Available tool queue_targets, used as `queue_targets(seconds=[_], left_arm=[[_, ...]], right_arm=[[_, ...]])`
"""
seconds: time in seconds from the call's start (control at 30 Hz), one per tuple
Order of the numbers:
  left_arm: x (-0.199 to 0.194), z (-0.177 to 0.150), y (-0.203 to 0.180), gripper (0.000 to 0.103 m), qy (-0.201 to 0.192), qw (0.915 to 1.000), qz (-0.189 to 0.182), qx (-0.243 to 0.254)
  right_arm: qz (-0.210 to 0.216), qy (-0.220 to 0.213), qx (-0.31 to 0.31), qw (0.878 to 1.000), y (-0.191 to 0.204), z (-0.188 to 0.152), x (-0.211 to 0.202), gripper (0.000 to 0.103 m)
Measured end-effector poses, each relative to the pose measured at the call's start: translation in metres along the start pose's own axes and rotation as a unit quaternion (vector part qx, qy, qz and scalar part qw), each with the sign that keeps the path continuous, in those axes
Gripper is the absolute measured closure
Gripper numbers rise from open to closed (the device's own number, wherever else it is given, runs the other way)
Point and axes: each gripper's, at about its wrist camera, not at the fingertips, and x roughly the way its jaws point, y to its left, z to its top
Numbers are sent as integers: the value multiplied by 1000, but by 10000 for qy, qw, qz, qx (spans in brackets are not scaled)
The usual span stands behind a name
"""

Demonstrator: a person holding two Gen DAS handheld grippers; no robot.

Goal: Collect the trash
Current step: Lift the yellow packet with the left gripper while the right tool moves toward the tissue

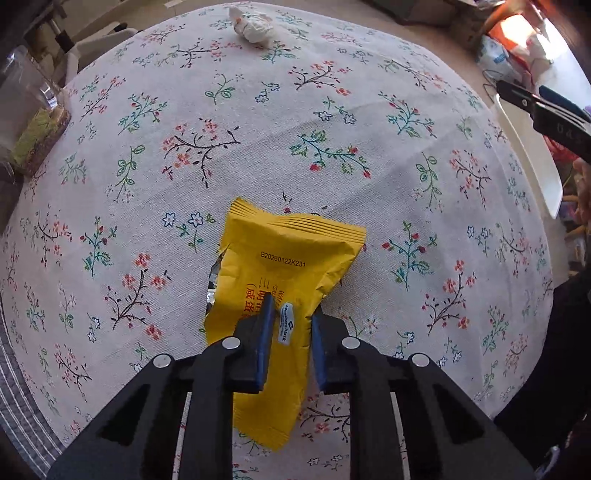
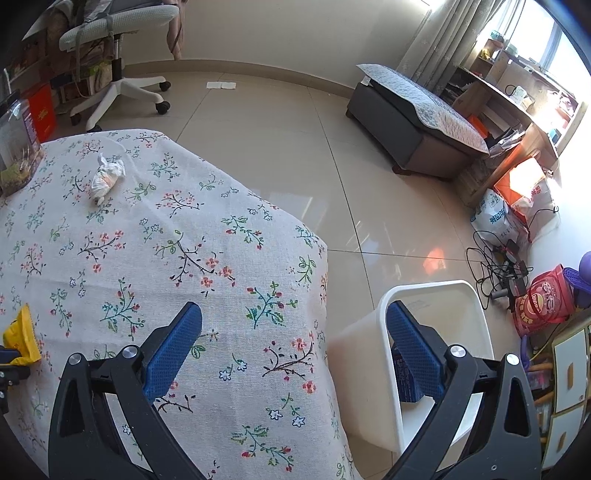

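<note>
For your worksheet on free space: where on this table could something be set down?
Bare tablecloth spans the middle, between the crumpled tissue and the yellow wrapper. The right edge beside the white bin is free. The left edge by the clear container is crowded.

We see bright daylight entering from the window (image 2: 561,48) at two o'clock, where it burns out to white glare. It also gives shiny patches on the floor tiles (image 2: 295,192). Both fisheye pictures bend strongly and darken toward their edges, and the centres stay sharp.
</note>
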Motion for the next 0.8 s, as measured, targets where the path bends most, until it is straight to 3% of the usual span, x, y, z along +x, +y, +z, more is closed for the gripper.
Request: queue_targets(seconds=[0.2,0.5,0.73,0.8], left_arm=[[-19,3,31,94,-627,9944,101,-848],[-67,12,19,99,-1574,9764,945,-1134],[-73,34,15,99,-2022,9574,1720,-1136],[-79,35,21,99,-2117,9540,1760,-1187]], right_arm=[[149,-13,39,9999,6,2,2,7],[832,58,257,9962,30,20,7,7],[1296,240,705,9888,82,71,28,7],[1344,278,717,9879,98,84,34,7]])
